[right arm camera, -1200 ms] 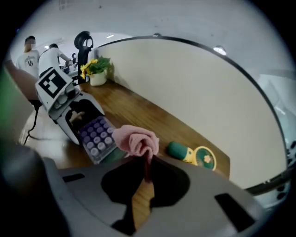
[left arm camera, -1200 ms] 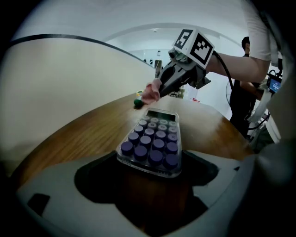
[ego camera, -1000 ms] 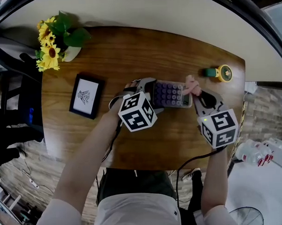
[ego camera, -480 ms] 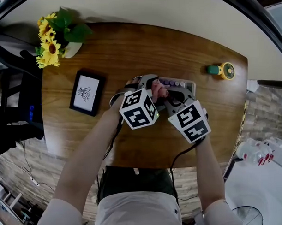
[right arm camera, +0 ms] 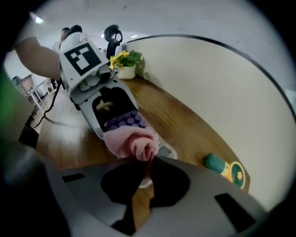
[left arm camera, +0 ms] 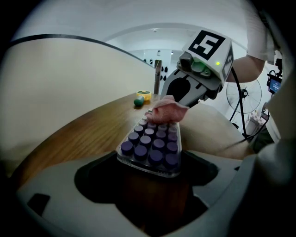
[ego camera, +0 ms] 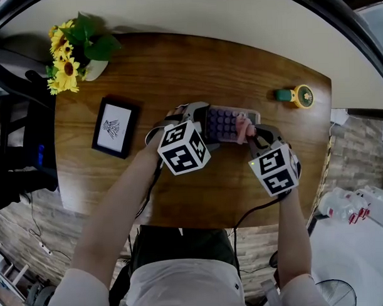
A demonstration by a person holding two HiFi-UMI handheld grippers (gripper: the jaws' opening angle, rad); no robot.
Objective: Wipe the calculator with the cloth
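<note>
Presently the calculator (ego camera: 227, 124) lies flat near the middle of the wooden bench (ego camera: 176, 68). Its left end is clamped by the left gripper (ego camera: 202, 125), whose jaws are closed against its two long edges. A bunched pink cloth (right arm camera: 132, 141) is pinched in the right gripper (right arm camera: 144, 169), whose jaws are drawn narrow on a fold of it. The wad is pressed down on the calculator's right end, just past the purple keys.

A wiping stroke is judged to be under way. For it to be done well, the left-hand hold should be firm, so that the calculator is not dragged along the bench. The cloth should be drawn along the key rows with light, even pressure, so that the keys are swept rather than pushed hard. The wad should be held low enough that cloth, not the hard jaw tips, meets the plastic. Strokes are best stopped short of the left gripper, so that the two are not knocked together. The small yellow fan (ego camera: 297, 97) and the picture frame (ego camera: 115, 128) stand well apart and need not be considered.
</note>
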